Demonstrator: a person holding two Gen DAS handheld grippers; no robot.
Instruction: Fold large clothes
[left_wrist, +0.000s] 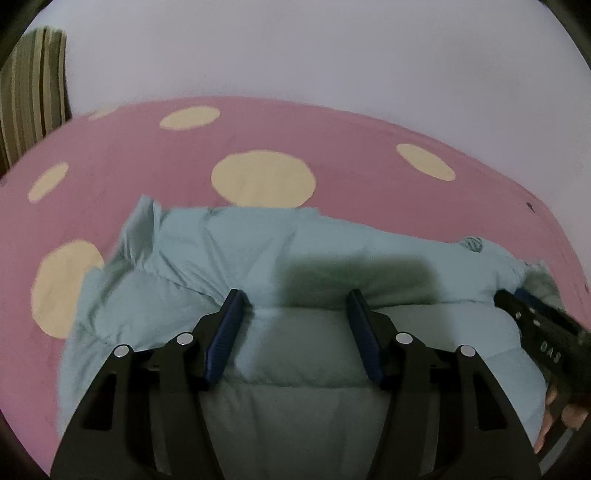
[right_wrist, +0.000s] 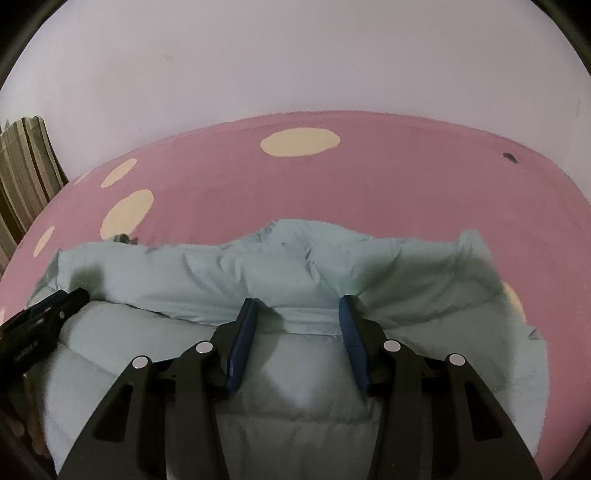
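Note:
A pale blue-green padded jacket (left_wrist: 258, 251) lies on a pink sheet with cream spots (left_wrist: 147, 147), its near part folded into a thick quilted layer. My left gripper (left_wrist: 295, 299) hovers over that folded layer with its blue pads wide apart and nothing pinched between them. In the right wrist view the jacket (right_wrist: 258, 266) fills the lower half. My right gripper (right_wrist: 297, 302) stands open over the fold's far edge, and the fabric lies below the pads without being clamped. Each gripper shows in the other's view: the right gripper (left_wrist: 535, 325) at the right edge, the left gripper (right_wrist: 37, 325) at the left edge.
The pink sheet (right_wrist: 332, 192) stretches beyond the jacket to a plain pale wall (left_wrist: 295, 48). A striped green and brown cloth (left_wrist: 33, 85) stands at the far left by the wall. A person's fingers (left_wrist: 554, 417) hold the right gripper's handle.

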